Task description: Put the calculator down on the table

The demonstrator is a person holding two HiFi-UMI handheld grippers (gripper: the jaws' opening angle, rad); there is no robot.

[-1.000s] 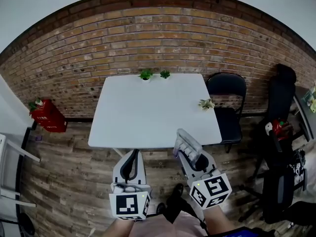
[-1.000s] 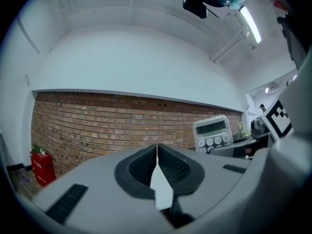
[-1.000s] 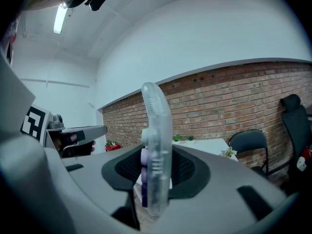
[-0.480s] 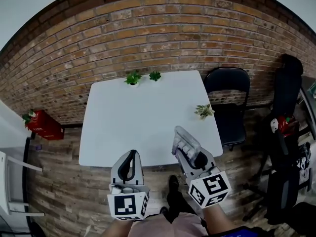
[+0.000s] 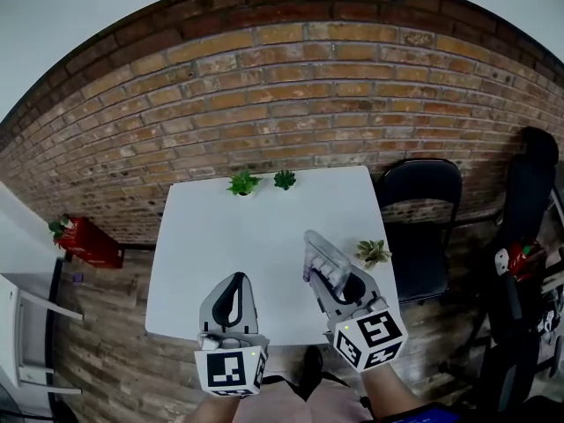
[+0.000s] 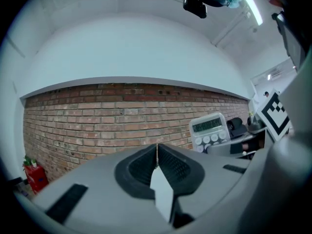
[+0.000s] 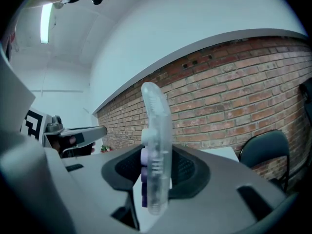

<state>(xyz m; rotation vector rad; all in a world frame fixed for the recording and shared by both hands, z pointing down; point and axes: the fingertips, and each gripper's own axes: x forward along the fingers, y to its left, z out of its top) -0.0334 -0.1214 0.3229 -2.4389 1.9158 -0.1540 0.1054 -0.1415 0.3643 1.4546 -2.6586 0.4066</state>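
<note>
I'm looking at a white square-topped desk point(image 5: 256, 236) pushed against a red brick wall point(image 5: 264, 86), and everything else can be placed from it. The person stands at the desk's near edge with a tool in each hand, both reaching in over the near half of the top.

The right tool point(image 5: 321, 273) is clamped on a clear plastic calculator with pale round buttons point(image 5: 324, 256). The calculator is not lying on the desk. It is held on edge over the near right part of the top, its long body rising out of the jaws and leaning toward the wall. In the right gripper view the right tool point(image 7: 156, 167) has a pad pressed against each flat face of the calculator point(image 7: 157, 130), which shows edge-on there with purple buttons on its left side. In the left gripper view the same calculator point(image 6: 209, 128) shows its grey display strip and rows of buttons.

The left tool point(image 5: 233, 282) hovers over the near middle of the desk, beside the right one but apart from it. In its own view the left tool point(image 6: 157, 152) has both pads pressed together with nothing between them.

Two small green potted plants point(image 5: 243, 182) point(image 5: 284, 179) stand at the desk's far edge by the wall. A third small plant point(image 5: 374, 252) sits at its right edge, near the calculator. A black folding chair point(image 5: 421, 201) stands just off the right side, and a red crate point(image 5: 88, 241) sits on the wooden plank floor point(image 5: 106, 324) off the left side.
</note>
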